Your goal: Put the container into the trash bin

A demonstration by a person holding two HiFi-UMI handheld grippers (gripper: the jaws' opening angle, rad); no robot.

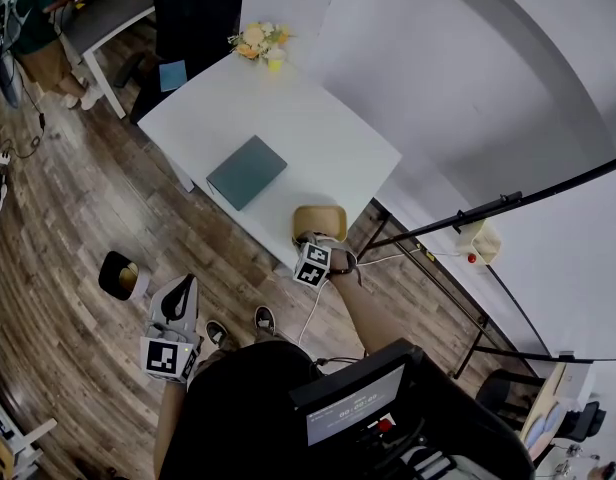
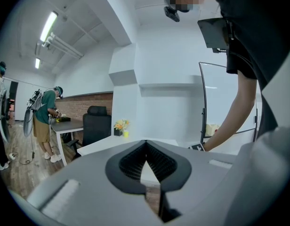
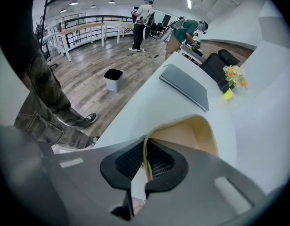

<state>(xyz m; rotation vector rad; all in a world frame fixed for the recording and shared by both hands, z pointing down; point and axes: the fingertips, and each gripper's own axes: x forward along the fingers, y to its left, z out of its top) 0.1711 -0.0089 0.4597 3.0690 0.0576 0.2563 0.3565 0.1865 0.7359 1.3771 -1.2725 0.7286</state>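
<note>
A tan, open container (image 1: pixel 319 221) sits at the near edge of the white table (image 1: pixel 278 118). My right gripper (image 1: pixel 310 240) points steeply down and is shut on the container's near wall; in the right gripper view the thin rim (image 3: pixel 146 150) stands pinched between the two pads. The container's hollow (image 3: pixel 182 133) looks bare inside. A small trash bin (image 1: pixel 123 276) with a black liner stands on the wood floor to the left, and shows farther off in the right gripper view as the bin (image 3: pixel 113 79). My left gripper (image 1: pixel 184 298) hangs level beside my left leg, shut on nothing.
A grey laptop (image 1: pixel 247 172) lies shut in the middle of the table, and a flower pot (image 1: pixel 260 41) stands at its far end. A black office chair (image 1: pixel 193 13) is behind the table. Two people (image 3: pixel 185 31) work at desks farther back. A black stand (image 1: pixel 458 218) runs along the right.
</note>
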